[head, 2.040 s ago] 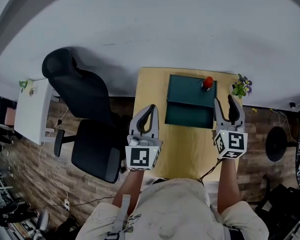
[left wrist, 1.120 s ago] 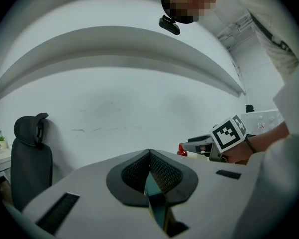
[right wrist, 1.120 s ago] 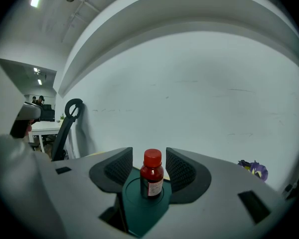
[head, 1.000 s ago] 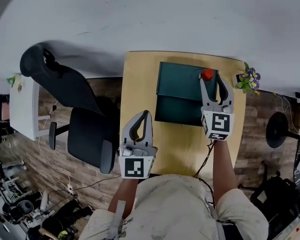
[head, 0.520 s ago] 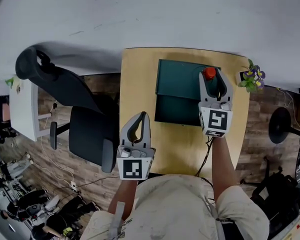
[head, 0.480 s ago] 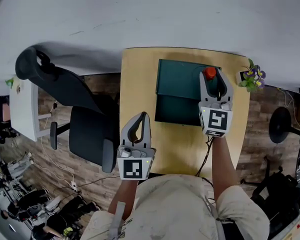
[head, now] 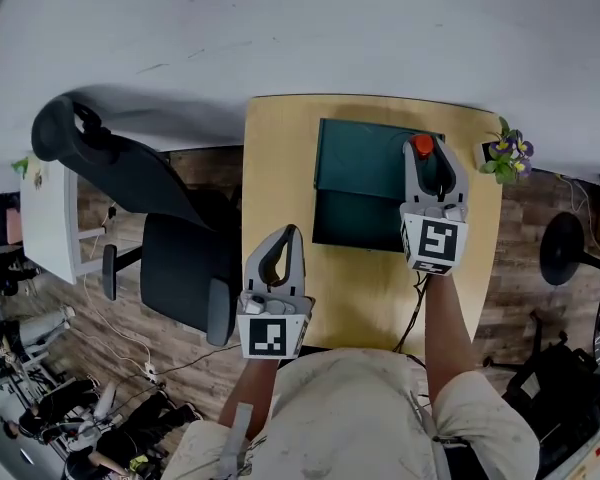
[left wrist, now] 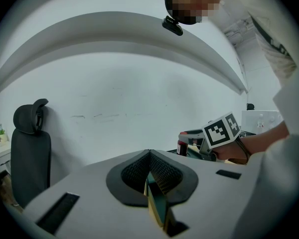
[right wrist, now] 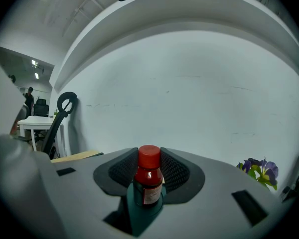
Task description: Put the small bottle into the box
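right tool just closing, pads on bottle atop box | left tool together | table against white wall | chair left, flowers right

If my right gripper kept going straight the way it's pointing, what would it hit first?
The small bottle: it stands upright between the right gripper's jaws, which have just been closing and now seem to press on it. Beyond it only the white wall shows, though depth is unclear.
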{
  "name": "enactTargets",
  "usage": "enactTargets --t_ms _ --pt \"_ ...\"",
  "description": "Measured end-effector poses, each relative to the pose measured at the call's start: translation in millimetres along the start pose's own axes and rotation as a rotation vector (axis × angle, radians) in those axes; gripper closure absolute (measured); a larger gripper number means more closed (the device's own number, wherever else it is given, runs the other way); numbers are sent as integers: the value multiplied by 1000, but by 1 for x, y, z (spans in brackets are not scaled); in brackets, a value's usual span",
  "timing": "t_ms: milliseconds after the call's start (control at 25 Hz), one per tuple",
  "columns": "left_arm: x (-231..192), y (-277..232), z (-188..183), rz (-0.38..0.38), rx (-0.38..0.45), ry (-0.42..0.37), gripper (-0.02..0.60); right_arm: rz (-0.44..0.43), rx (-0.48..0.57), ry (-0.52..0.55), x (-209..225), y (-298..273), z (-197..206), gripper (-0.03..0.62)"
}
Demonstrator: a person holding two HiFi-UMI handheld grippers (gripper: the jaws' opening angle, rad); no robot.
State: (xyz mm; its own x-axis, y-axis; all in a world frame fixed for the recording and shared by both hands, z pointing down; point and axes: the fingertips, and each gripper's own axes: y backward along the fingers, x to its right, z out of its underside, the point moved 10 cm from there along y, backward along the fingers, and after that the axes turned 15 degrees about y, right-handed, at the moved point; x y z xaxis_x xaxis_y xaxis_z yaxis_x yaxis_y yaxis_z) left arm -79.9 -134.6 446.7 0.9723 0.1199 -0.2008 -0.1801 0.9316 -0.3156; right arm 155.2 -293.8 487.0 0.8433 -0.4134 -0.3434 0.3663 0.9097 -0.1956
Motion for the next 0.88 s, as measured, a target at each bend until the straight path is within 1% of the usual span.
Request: enactTargets --t_ms 120,280,480,880 --pt "0 0 -1 10 22 -2 574 -18 -2 -1 -2 1 -1 445" --pt "1 4 -2 7 -2 -7 574 -28 -11 -9 -2 3 -2 447" --pt "3 5 -4 16 37 0 574 -38 4 -17 -2 8 -9 447" --pt "6 11 -10 16 60 1 574 -34 40 -23 3 24 -23 447"
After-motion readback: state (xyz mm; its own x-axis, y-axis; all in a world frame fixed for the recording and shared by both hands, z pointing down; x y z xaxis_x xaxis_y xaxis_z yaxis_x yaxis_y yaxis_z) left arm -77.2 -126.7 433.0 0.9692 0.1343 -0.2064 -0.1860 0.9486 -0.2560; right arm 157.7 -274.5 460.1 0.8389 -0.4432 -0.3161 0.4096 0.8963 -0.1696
